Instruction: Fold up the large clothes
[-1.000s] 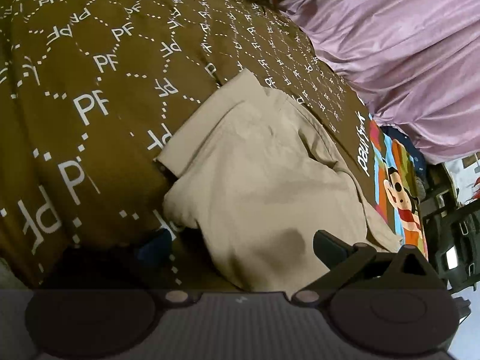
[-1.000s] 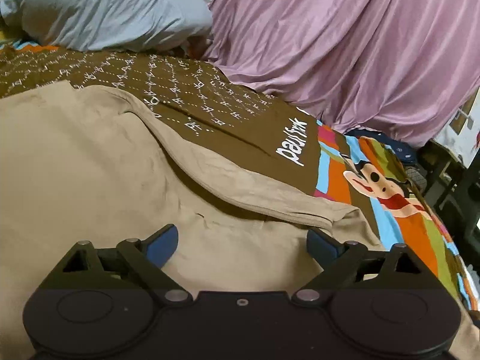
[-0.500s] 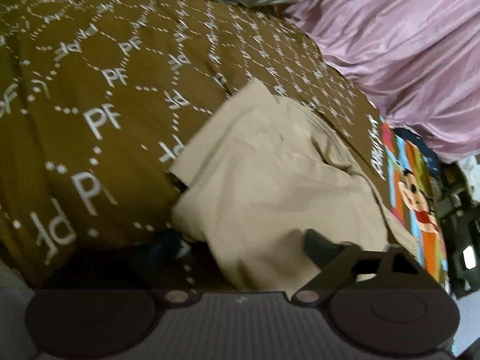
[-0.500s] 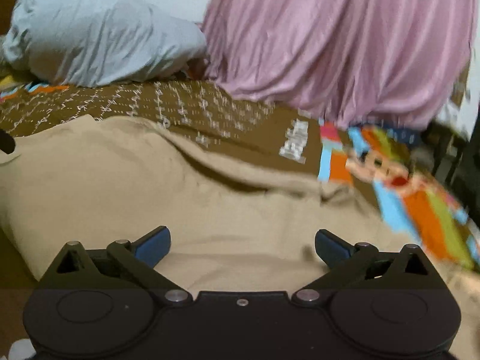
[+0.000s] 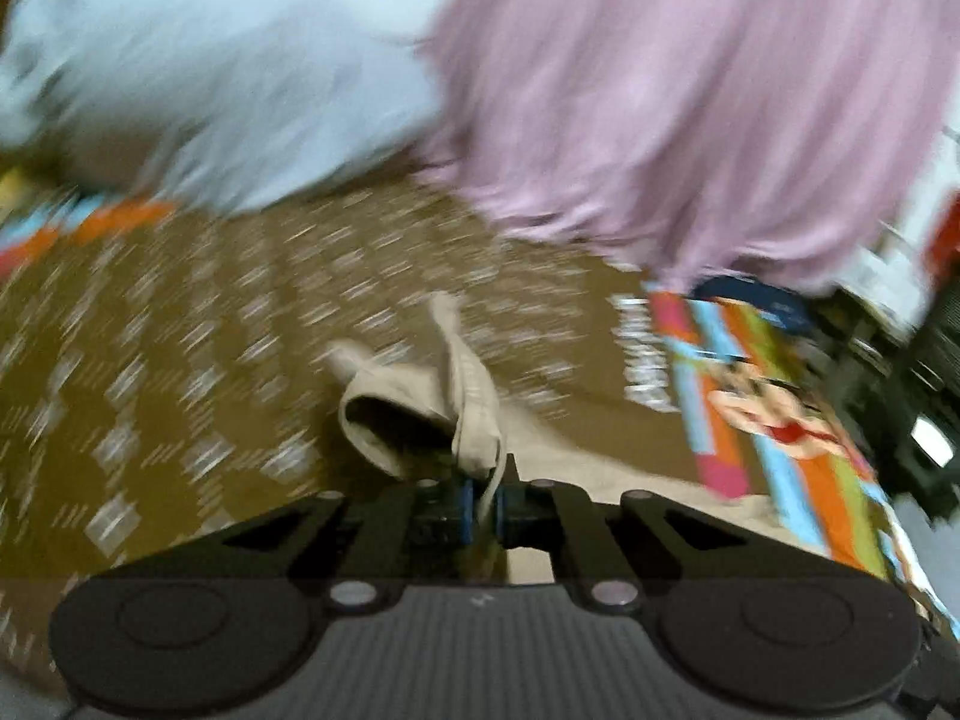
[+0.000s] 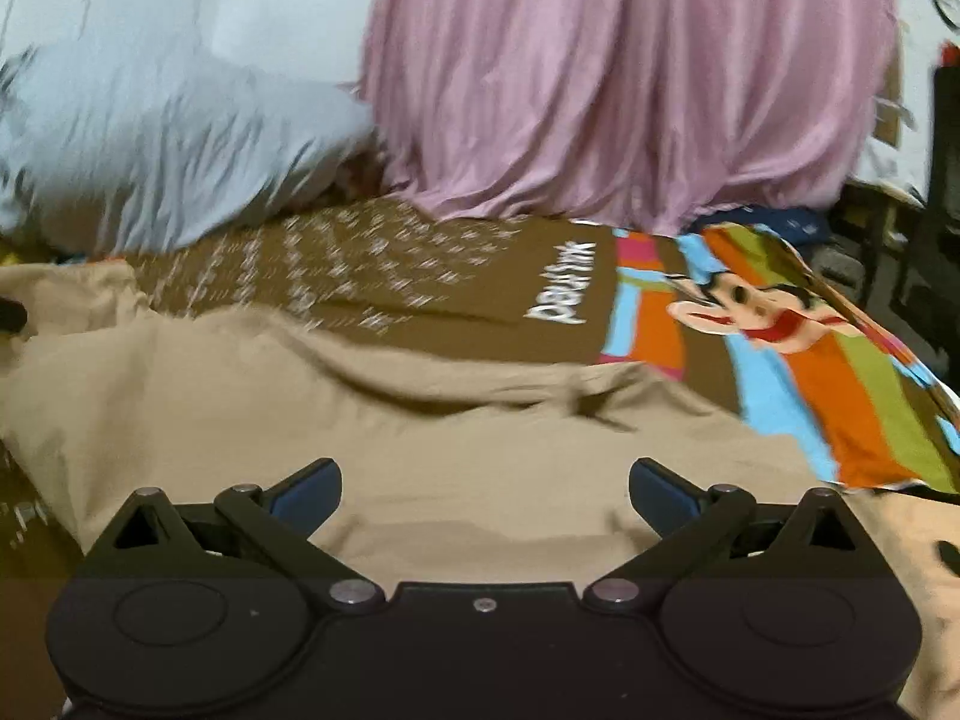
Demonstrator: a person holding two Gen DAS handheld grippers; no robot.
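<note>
A beige garment (image 6: 420, 420) lies spread on the brown patterned bedspread (image 6: 384, 276). In the left wrist view my left gripper (image 5: 483, 498) is shut on a bunched edge of the beige garment (image 5: 468, 414), which stands up in a fold between the fingers; the view is motion-blurred. In the right wrist view my right gripper (image 6: 485, 480) is open, low over the garment's near part, with its blue-padded fingers spread wide and nothing between them.
A pink curtain (image 6: 630, 72) hangs at the back. A pale blue pillow (image 6: 150, 138) lies at the back left. The bedspread's striped cartoon border (image 6: 810, 348) runs along the right, with dark furniture (image 6: 936, 240) beyond the bed edge.
My left gripper has closed on the garment's edge and swung upward, lifting the fabric. My right gripper has stayed open and tilted up over the garment.
</note>
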